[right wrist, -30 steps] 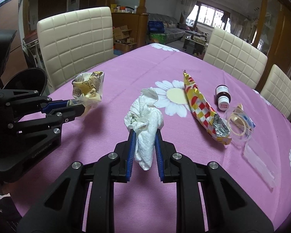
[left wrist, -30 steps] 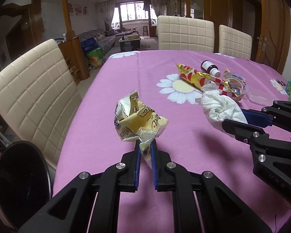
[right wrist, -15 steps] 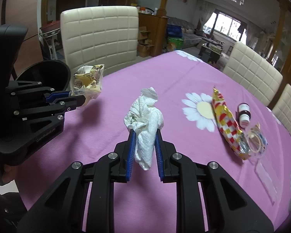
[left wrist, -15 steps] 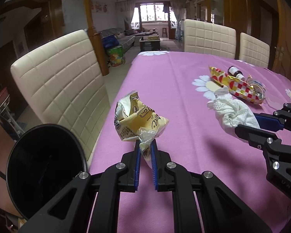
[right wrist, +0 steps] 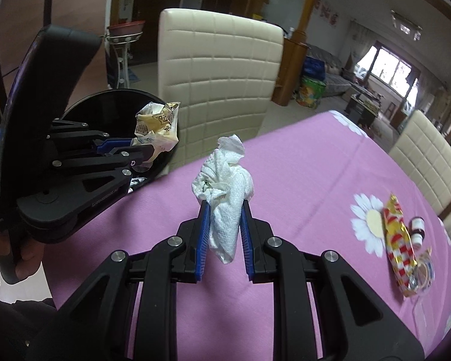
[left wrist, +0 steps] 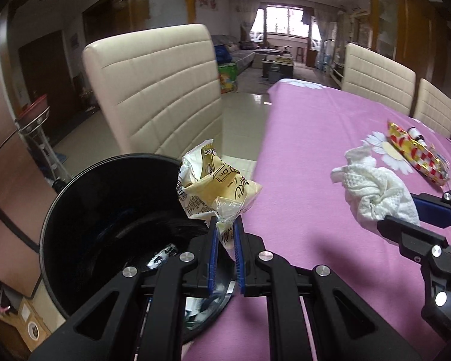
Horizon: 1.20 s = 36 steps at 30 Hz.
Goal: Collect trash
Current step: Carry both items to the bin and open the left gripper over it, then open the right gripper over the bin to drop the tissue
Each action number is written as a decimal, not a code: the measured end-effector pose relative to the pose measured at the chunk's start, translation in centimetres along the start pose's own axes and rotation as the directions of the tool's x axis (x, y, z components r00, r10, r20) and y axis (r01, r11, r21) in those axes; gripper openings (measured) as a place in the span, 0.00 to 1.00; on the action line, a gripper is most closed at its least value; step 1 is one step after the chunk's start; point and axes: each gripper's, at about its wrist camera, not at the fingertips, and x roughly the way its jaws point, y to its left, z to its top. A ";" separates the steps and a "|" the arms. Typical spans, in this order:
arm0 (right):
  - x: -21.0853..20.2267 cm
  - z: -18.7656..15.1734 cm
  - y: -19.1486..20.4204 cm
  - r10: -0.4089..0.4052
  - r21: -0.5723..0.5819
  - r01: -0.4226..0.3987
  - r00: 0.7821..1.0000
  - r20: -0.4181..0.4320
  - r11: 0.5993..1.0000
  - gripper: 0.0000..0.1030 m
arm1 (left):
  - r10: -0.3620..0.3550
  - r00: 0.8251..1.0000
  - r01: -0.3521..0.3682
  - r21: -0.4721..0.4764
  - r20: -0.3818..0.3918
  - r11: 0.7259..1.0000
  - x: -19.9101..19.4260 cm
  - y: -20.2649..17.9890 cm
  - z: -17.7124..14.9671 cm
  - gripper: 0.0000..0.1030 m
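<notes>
My left gripper (left wrist: 225, 234) is shut on a crumpled yellow snack wrapper (left wrist: 213, 189) and holds it at the rim of a black trash bin (left wrist: 105, 210) beside the table's left edge. The wrapper (right wrist: 158, 126) and the bin (right wrist: 111, 102) also show in the right wrist view. My right gripper (right wrist: 224, 225) is shut on a crumpled white paper towel (right wrist: 225, 186) above the purple tablecloth (right wrist: 300, 180). The towel (left wrist: 375, 192) also shows in the left wrist view. A red and yellow checked wrapper (right wrist: 400, 249) lies on the table at the far right.
A cream chair (left wrist: 156, 96) stands behind the bin. Two more cream chairs (left wrist: 378, 78) stand at the table's far side. A small brown bottle (right wrist: 418, 228) and a tape roll (right wrist: 424, 273) lie by the checked wrapper.
Both grippers have swung left with their loads. The snack wrapper has gone from above the table to the bin's rim, and the bin now fills more of the left wrist view.
</notes>
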 end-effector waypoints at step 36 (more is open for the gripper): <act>6.0 5.3 7.6 0.134 -0.072 -0.136 0.990 -0.037 0.988 0.21 | 0.135 0.991 -0.130 -0.243 0.005 0.961 -1.2 11.1 -1.8 0.87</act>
